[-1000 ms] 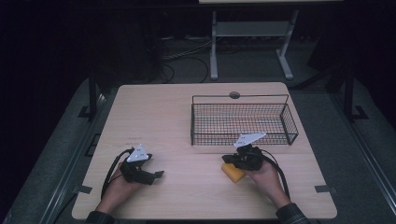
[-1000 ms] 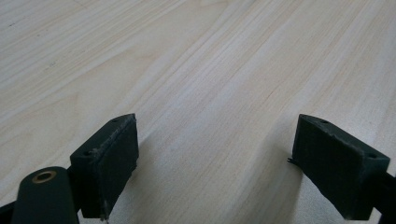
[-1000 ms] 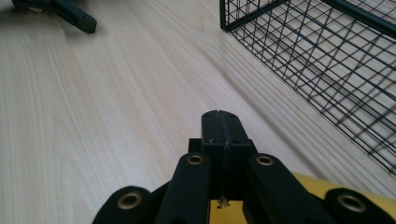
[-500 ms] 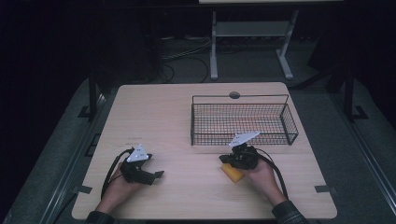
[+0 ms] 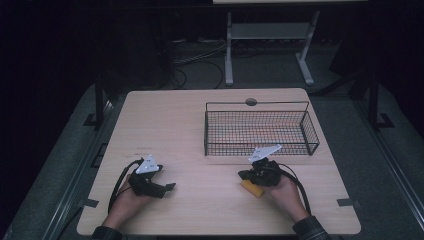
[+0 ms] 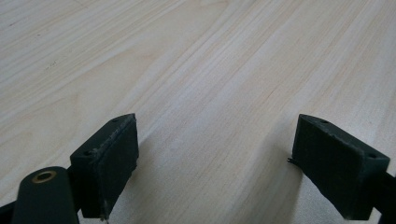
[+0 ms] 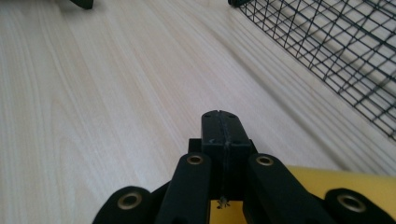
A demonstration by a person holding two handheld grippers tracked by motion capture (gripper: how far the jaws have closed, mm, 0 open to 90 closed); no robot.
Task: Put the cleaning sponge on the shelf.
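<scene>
A yellow block (image 5: 251,189) lies on the wooden table (image 5: 175,125) near its front right. My right gripper (image 5: 244,175) sits right over it, pointing left, with the person's hand behind. In the right gripper view its jaws (image 7: 219,126) are pressed together with nothing between them, and the yellow block (image 7: 336,184) shows underneath, behind the tips. My left gripper (image 5: 167,187) rests low over the front left of the table. Its jaws (image 6: 215,158) stand wide apart over bare wood.
A black wire basket (image 5: 260,106) stands on the right half of the table, just beyond the right gripper; its mesh wall (image 7: 327,42) shows close by. A small round hole (image 5: 251,102) sits at the table's far edge.
The right hand has shifted only slightly over the yellow block. The left hand has stayed still.
</scene>
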